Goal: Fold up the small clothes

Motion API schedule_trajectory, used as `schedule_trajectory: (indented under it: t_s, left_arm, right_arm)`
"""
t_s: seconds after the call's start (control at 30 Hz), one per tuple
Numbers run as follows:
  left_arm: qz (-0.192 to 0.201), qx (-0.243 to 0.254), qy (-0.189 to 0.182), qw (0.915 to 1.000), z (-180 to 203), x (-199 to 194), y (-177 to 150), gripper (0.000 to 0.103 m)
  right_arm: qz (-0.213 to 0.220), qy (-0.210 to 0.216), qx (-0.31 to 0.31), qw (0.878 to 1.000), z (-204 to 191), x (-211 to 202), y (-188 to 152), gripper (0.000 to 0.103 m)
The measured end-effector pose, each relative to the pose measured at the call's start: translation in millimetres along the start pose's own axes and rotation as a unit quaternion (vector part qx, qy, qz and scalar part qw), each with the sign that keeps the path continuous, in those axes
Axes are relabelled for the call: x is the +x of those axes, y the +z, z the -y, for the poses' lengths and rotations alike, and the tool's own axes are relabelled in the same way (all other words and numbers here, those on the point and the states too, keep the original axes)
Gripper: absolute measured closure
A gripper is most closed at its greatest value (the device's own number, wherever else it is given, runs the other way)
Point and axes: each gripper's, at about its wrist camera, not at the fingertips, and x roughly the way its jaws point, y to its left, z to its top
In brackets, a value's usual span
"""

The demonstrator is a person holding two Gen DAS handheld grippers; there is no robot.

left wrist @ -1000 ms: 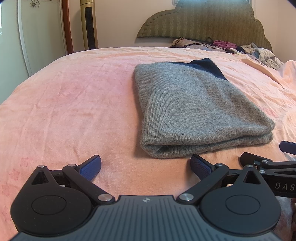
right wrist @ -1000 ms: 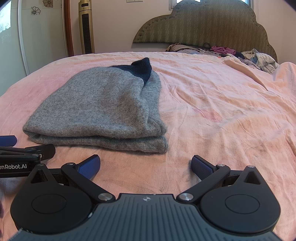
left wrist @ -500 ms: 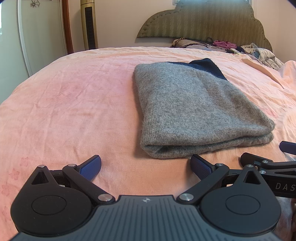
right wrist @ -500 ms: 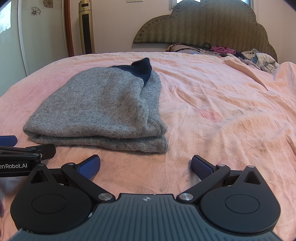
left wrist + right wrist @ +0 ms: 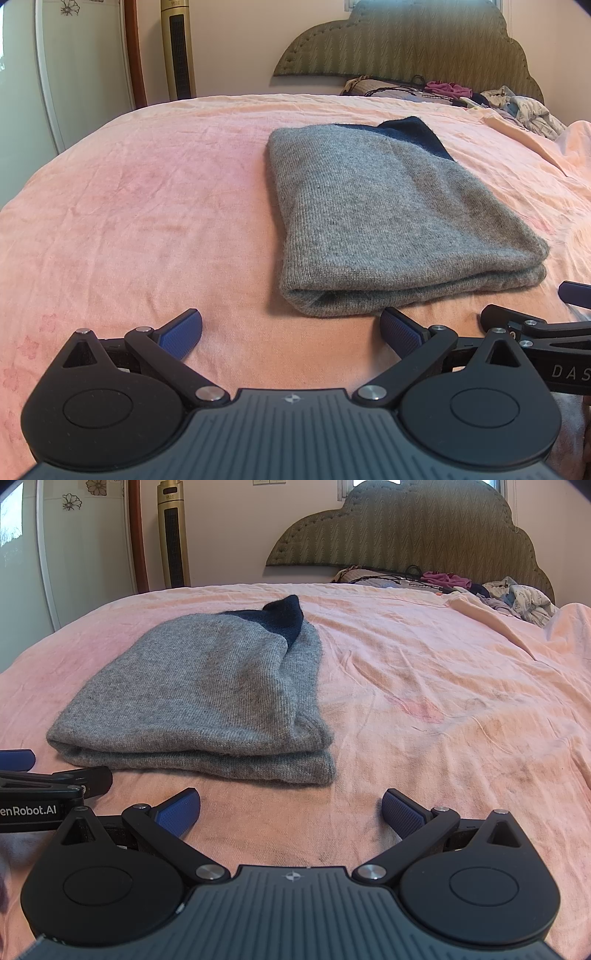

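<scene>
Folded sweater (image 5: 388, 218) on bed (image 5: 147, 206).
Lying flat, just ahead of left hand-held gripper (image 5: 291, 330) and right hand-held gripper (image 5: 291, 810); both spread wide, empty, near the folded edge.

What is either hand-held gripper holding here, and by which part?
Nothing. The left hand-held gripper and right hand-held gripper are both open, short of the folded grey sweater, which lies free on the pink bedspread.
</scene>
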Motion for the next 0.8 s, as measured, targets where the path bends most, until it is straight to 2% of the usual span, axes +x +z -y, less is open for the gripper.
schedule_trajectory:
  t_s: [0.5, 0.8]
  left_arm:
    - [-0.008, -0.018, -0.01, 0.9998, -4.3, 0.2, 4.4, 0.0]
    - [-0.004, -0.006, -0.011, 0.9999, -5.1, -1.3, 2.1, 0.0]
  right_arm:
    - [0.0, 0.0, 0.0, 1.0, -0.1, 0.0, -0.1, 0.0]
    - [0.0, 0.0, 0.0, 1.0, -0.3, 0.0, 0.1, 0.0]
